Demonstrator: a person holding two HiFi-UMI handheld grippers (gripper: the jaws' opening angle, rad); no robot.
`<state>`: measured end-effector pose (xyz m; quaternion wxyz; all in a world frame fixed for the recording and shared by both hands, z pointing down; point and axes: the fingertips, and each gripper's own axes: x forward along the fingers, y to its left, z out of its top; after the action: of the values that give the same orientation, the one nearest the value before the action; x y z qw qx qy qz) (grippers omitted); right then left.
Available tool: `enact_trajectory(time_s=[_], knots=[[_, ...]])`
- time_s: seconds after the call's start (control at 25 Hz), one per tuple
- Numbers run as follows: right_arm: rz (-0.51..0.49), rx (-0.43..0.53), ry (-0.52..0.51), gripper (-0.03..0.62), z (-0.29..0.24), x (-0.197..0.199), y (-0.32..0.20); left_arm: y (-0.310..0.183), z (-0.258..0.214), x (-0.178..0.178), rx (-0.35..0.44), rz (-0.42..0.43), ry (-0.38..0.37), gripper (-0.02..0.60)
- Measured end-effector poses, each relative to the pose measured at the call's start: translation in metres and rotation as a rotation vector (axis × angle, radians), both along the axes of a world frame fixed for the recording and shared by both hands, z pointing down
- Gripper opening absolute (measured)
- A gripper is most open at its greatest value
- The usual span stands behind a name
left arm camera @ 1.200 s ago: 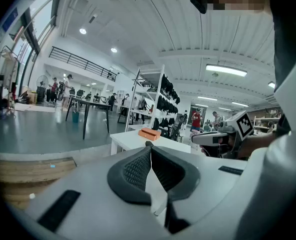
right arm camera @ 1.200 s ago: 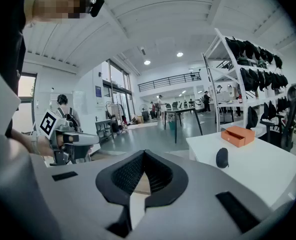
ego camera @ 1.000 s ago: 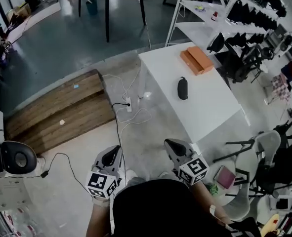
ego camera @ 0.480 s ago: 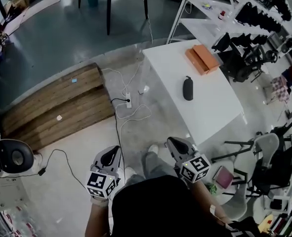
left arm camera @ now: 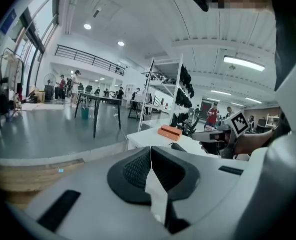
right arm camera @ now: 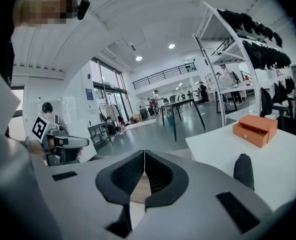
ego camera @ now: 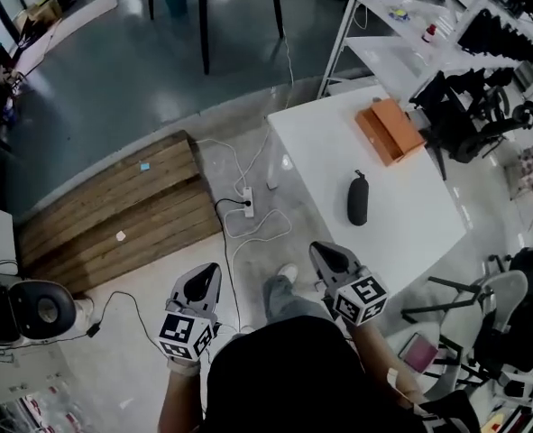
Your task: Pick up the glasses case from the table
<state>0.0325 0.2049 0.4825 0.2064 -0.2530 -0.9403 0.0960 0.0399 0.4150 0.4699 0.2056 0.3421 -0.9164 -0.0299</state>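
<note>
A dark oblong glasses case [ego camera: 357, 200] lies on the white table [ego camera: 329, 161] ahead and to the right; it also shows in the right gripper view as a dark case [right arm camera: 244, 171] and faintly in the left gripper view [left arm camera: 177, 146]. My right gripper [ego camera: 322, 256] is shut and empty, short of the table's near edge. My left gripper [ego camera: 206, 280] is shut and empty over the floor, well left of the table. In their own views the left gripper [left arm camera: 150, 149] and right gripper [right arm camera: 144, 152] have jaws pressed together.
An orange box [ego camera: 390, 131] sits on the far part of the table. A wooden platform [ego camera: 113, 215] and a power strip with cables [ego camera: 246, 201] lie on the floor to the left. Chairs [ego camera: 482, 115] and shelving [ego camera: 401, 16] stand to the right.
Both grippers have come forward toward the table; the table and the case now sit nearer and lower in the head view. Jaws stay shut.
</note>
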Motion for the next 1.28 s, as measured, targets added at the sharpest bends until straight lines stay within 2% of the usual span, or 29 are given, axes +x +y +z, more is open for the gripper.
enact_trajectory(time_s=[0.2, 0.44, 0.68, 0.88, 1.08, 1.28], knots=[[0.032, -0.034, -0.016, 0.029, -0.002, -0.077, -0.047, -0.063, -0.011, -0.095, -0.016, 0.075, -0.021, 0.02], [0.16, -0.071, 0.001, 0.029, 0.004, -0.106, -0.113, -0.143, -0.017, -0.157, -0.057, 0.22, -0.043, 0.021], [0.33, -0.096, 0.042, 0.029, 0.018, -0.098, -0.172, -0.212, -0.012, -0.185, -0.077, 0.385, -0.018, 0.021], [0.491, -0.105, 0.074, 0.029, 0.03, -0.086, -0.214, -0.274, 0.0, -0.197, -0.076, 0.561, 0.009, 0.021], [0.699, -0.1, 0.099, 0.029, 0.031, -0.079, -0.247, -0.335, 0.007, -0.219, -0.069, 0.793, 0.035, 0.021], [0.866, -0.104, 0.11, 0.029, 0.031, -0.074, -0.263, -0.383, 0.016, -0.232, -0.091, 1.004, 0.042, 0.021]])
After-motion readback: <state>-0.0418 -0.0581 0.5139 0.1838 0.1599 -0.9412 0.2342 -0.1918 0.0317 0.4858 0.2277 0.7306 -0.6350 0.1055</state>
